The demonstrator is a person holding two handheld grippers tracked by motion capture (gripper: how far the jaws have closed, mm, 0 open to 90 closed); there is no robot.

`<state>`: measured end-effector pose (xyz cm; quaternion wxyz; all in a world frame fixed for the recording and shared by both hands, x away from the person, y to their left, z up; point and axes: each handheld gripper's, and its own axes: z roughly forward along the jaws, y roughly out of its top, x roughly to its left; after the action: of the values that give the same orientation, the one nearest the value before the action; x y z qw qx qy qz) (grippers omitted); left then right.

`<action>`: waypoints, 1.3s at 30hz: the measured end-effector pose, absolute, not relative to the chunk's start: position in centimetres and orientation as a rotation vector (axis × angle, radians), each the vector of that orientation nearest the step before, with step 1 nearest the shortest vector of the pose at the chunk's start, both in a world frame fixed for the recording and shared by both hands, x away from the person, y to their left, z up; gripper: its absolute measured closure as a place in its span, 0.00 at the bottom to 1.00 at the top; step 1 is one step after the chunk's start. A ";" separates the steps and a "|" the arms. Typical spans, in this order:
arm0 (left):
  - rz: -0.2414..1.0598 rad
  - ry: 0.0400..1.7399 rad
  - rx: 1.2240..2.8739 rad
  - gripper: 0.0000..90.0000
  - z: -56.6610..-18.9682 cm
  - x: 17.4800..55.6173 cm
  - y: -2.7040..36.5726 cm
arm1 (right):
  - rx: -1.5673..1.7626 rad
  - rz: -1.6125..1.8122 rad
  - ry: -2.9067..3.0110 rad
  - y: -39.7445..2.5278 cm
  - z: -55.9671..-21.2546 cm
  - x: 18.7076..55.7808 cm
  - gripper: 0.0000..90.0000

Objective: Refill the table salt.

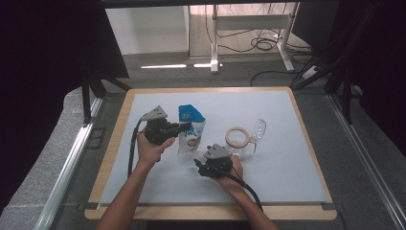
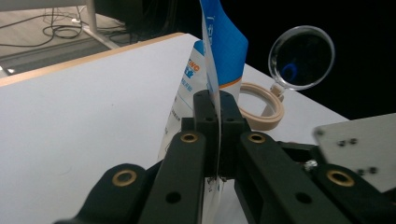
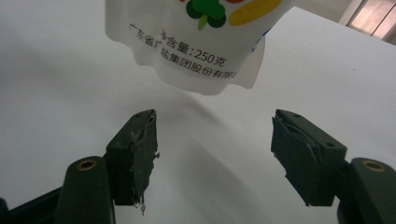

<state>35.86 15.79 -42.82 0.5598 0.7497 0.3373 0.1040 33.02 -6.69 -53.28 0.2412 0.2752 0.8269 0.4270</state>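
Item: one soft pouch (image 1: 191, 130), white with a blue top, standing near the middle of the high view on the pale table (image 1: 287, 158). Its long axis runs upright, blue end uppermost, white base toward the tabletop; whether the base rests on the surface or hangs just above it cannot be told. Legible print, read in the right gripper view along the lower edge of the pouch (image 3: 205, 46): "含量:250克", with a line ending "集团股份有限" beneath; cartoon vegetables above. Blue lettering on the side is too cropped to read in the left gripper view. Left gripper (image 1: 183, 127): jaws clamped together on the edge of the pouch (image 2: 224, 56), at centre frame. Right gripper (image 1: 197, 164): jaws spread wide, empty, just below the pouch base. Also present, right of centre: a tan ring (image 1: 237, 137) and a round clear lid (image 1: 258, 129) standing on edge beside it.
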 end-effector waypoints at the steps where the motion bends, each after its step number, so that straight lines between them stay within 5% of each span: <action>1: 0.242 0.793 1.768 1.00 -42.6 35.7 15.7 | 0.765 1.160 2.257 -6.5 -53.4 33.2 0.36; 17: 0.219 0.740 1.773 1.00 -41.3 34.7 14.2 | 0.737 1.125 2.197 -5.0 -53.2 34.1 0.35; 39: 0.179 0.762 1.793 1.00 -41.7 36.0 13.2 | 0.733 1.240 2.270 -5.9 -53.3 33.1 0.47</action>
<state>36.01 13.19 -41.69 0.5586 0.7601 0.3232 0.0757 33.10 -5.93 -53.27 0.2244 0.2658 0.8228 0.4495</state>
